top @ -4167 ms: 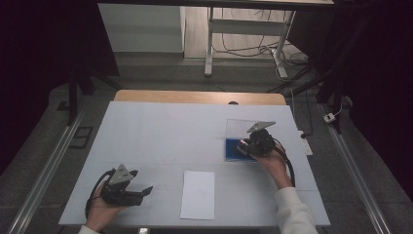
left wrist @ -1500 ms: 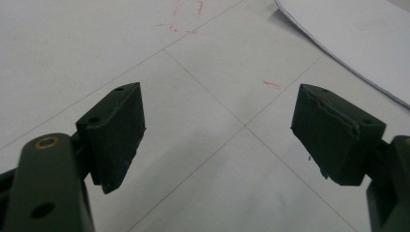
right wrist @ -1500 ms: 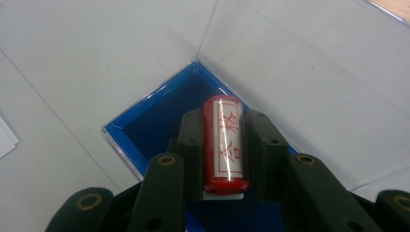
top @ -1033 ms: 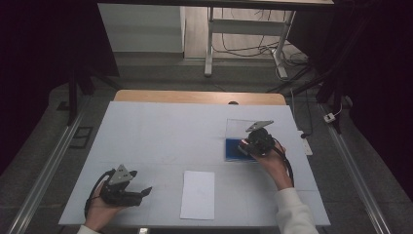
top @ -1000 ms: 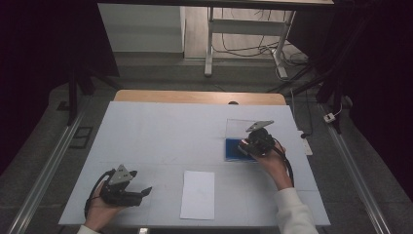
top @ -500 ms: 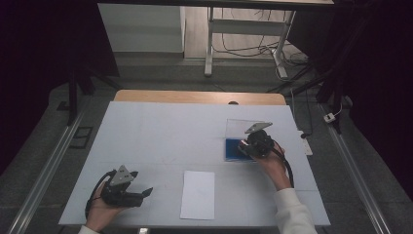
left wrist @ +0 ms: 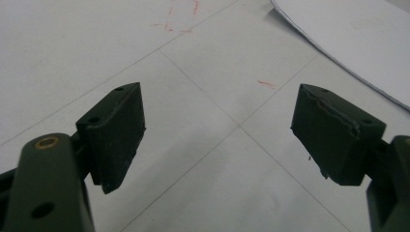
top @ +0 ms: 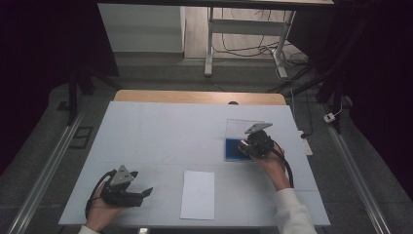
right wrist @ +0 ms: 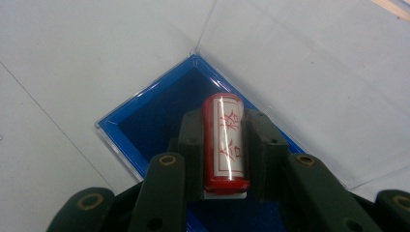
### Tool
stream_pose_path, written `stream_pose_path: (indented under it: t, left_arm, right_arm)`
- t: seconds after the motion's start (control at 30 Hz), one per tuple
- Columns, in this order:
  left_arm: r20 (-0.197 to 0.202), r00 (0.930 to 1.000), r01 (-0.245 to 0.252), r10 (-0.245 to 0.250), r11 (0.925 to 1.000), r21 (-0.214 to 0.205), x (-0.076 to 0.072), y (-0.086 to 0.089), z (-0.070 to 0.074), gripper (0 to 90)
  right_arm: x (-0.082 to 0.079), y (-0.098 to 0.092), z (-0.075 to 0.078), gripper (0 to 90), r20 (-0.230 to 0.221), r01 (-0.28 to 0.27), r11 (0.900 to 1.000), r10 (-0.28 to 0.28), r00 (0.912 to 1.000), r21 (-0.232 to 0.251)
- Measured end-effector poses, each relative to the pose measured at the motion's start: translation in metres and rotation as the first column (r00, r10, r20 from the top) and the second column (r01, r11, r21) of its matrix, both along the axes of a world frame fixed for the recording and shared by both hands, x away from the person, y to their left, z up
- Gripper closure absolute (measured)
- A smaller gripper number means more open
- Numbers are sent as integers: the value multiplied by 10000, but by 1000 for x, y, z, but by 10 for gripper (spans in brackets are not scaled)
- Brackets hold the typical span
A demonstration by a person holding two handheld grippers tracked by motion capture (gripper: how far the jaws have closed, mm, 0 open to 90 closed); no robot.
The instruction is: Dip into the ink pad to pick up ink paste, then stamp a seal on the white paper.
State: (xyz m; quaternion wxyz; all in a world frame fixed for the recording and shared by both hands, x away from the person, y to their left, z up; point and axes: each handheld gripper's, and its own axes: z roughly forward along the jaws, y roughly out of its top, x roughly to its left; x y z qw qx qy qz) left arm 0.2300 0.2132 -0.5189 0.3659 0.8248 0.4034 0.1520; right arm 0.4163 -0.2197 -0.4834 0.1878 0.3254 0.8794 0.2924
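Note:
A red cylindrical stamp (right wrist: 223,140) with red characters on its white side is clamped between the jaws of my right gripper (right wrist: 223,126), which is shut on it. It hangs over a blue ink pad box (right wrist: 159,121) with a clear open lid (right wrist: 300,72). From above, the right gripper (top: 247,147) sits over the blue box (top: 231,149) at the table's right. My left gripper (top: 143,193) rests low at the near left with its jaws wide open and nothing between its pads (left wrist: 118,130). A white sheet of paper (top: 197,194) lies between the two hands.
The white table top (top: 160,131) has thin seam lines and small red marks (left wrist: 266,84). A wooden strip runs along its far edge (top: 195,96). Desk legs and cables stand on the floor beyond.

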Motion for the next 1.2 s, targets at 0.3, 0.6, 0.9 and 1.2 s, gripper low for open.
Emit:
stream_pose_path:
  t: [0.3,0.6,0.9,1.2]
  left_arm:
    - [77,10000,23,-22,10000,-86,0,0,1,195]
    - [111,9999,-15,16,10000,-40,-1,1,2,195]
    - [85,10000,16,-16,10000,-9,-1,0,2,195]
    - [113,9999,-13,13,10000,-8,0,0,2,195]
  right_arm:
    - [-5,-6,21,695,376,-213,9929,170,9991,1171]
    - [-13,-7,31,692,570,-480,9891,404,9976,1394]
    - [-24,-7,42,691,846,-768,9769,609,9945,1995]
    - [-32,-8,44,691,713,-900,9735,765,9945,2103]
